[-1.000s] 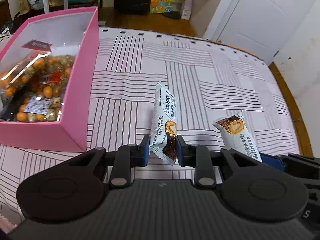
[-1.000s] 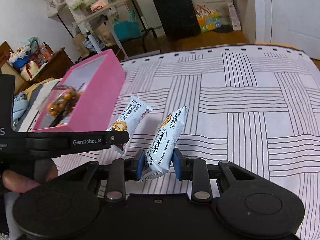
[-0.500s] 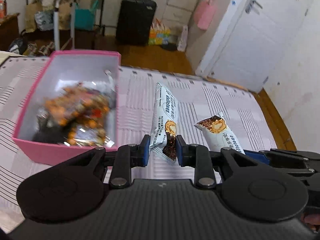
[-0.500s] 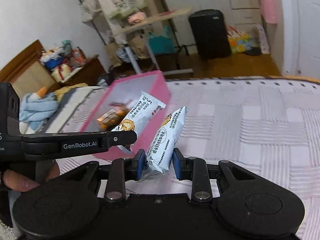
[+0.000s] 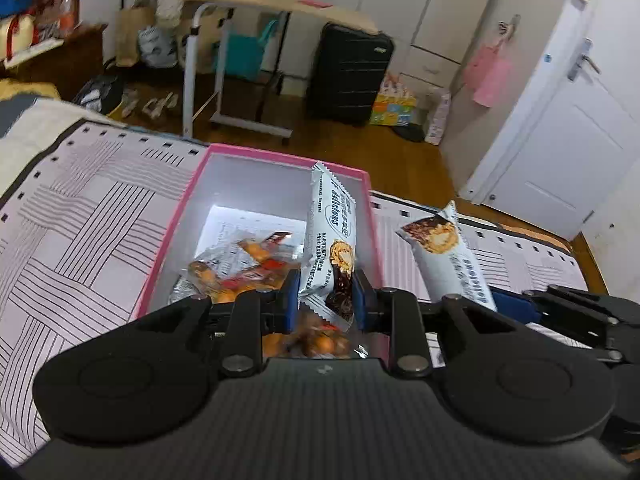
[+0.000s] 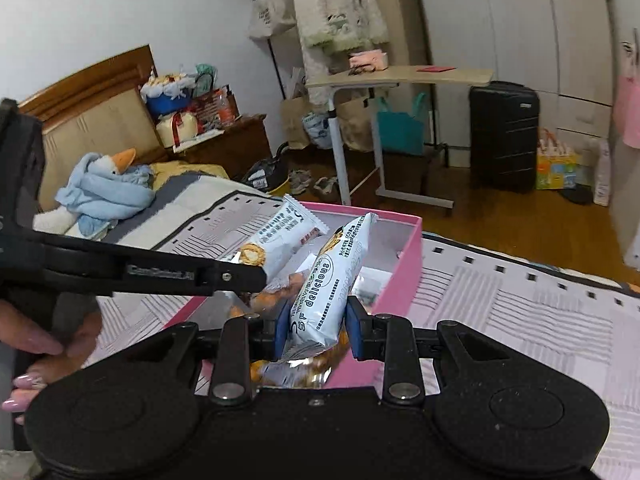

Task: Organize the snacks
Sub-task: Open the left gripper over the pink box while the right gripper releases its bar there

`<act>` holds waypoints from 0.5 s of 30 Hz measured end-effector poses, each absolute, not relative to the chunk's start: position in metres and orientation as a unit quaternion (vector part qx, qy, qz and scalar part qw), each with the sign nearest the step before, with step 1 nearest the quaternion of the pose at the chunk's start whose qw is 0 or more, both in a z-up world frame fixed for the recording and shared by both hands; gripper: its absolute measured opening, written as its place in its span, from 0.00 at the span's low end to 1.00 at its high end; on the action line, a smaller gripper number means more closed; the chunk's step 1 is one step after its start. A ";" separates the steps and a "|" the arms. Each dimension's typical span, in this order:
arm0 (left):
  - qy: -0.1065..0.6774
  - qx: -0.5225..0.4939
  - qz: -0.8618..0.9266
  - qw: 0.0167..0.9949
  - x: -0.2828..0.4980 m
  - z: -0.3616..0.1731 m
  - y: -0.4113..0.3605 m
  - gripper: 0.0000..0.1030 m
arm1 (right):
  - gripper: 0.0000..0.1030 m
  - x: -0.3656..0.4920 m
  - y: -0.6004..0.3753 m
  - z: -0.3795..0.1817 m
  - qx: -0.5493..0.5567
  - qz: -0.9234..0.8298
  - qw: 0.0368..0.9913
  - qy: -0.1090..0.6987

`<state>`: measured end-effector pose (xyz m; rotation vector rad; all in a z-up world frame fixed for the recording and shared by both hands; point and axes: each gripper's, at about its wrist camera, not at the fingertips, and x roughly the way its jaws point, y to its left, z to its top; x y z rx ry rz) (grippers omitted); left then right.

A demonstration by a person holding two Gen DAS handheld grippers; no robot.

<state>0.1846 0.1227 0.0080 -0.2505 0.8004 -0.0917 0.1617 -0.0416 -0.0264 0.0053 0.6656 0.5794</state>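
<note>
My left gripper (image 5: 325,300) is shut on a white snack bar packet (image 5: 330,240) and holds it upright over the open pink box (image 5: 276,160). Inside the box lie clear bags of orange snacks (image 5: 236,264). At the right of the left wrist view a second white packet (image 5: 444,256) sticks up from my right gripper. In the right wrist view my right gripper (image 6: 314,330) is shut on that packet (image 6: 328,280), above the pink box (image 6: 404,264). The left gripper's arm and its packet (image 6: 276,240) cross in from the left.
The box sits on a bed with a striped pink and white cover (image 5: 80,232). A hand (image 6: 36,344) grips the left tool. Beyond the bed stand a rolling side table (image 5: 276,12), a black suitcase (image 5: 348,72) and a white door (image 5: 560,140).
Both grippers have carried their packets up and leftwards across the bed to above the pink box. The box has shifted from the left edge to the centre of both views. Grips are unchanged.
</note>
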 end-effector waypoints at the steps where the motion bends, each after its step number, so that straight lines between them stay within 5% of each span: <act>1: 0.392 -0.127 -0.042 0.910 0.190 0.003 0.127 0.25 | 0.33 0.169 -0.036 -0.032 -0.008 0.281 0.903 0.325; 11: 0.417 -0.149 -0.040 0.896 0.224 -0.035 0.143 0.25 | 0.34 0.221 -0.008 -0.063 -0.048 0.290 0.890 0.348; 15: 0.410 -0.154 -0.037 0.898 0.225 -0.037 0.145 0.31 | 0.46 0.221 -0.004 -0.067 -0.044 0.288 0.898 0.329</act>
